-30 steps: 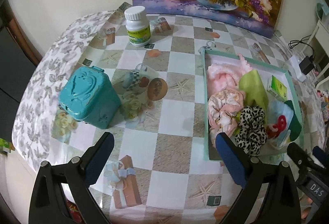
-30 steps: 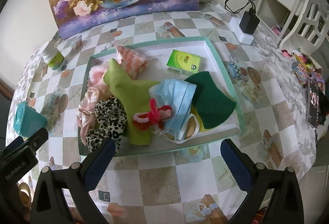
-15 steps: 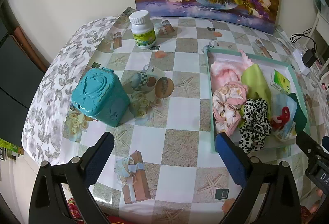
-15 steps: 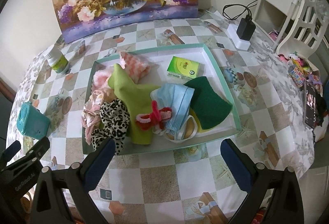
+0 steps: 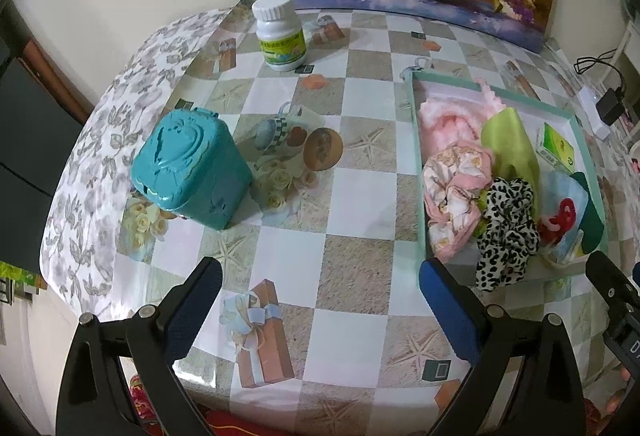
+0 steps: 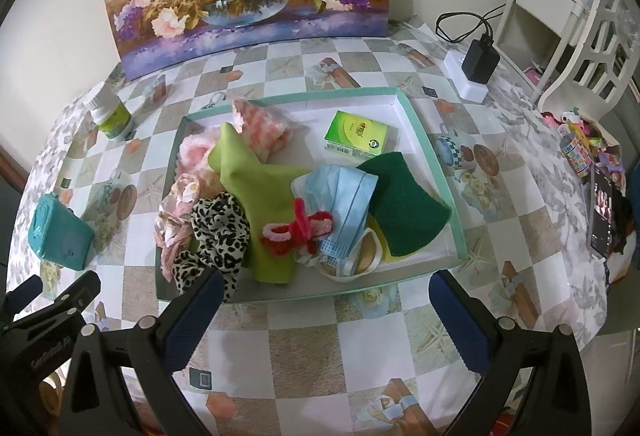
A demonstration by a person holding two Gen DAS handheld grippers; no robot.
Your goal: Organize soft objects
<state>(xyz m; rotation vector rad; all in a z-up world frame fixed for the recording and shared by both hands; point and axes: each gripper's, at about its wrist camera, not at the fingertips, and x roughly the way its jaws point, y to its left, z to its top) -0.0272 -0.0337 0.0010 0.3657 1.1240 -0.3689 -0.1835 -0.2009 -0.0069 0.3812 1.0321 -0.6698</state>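
Both tongs wide and empty above the table's near edge

The left gripper (image 5: 320,300) and right gripper (image 6: 326,310) hang short of the tray (image 6: 440,172); in it, the blue mask (image 6: 348,204) half-hides a cream item, the leopard scrunchie (image 6: 216,232) at its near-left corner.

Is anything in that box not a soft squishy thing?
Yes. In the tray, a stiff green carton lies among the cloths and scrunchies. The leopard scrunchie also droops over the tray's near rim.
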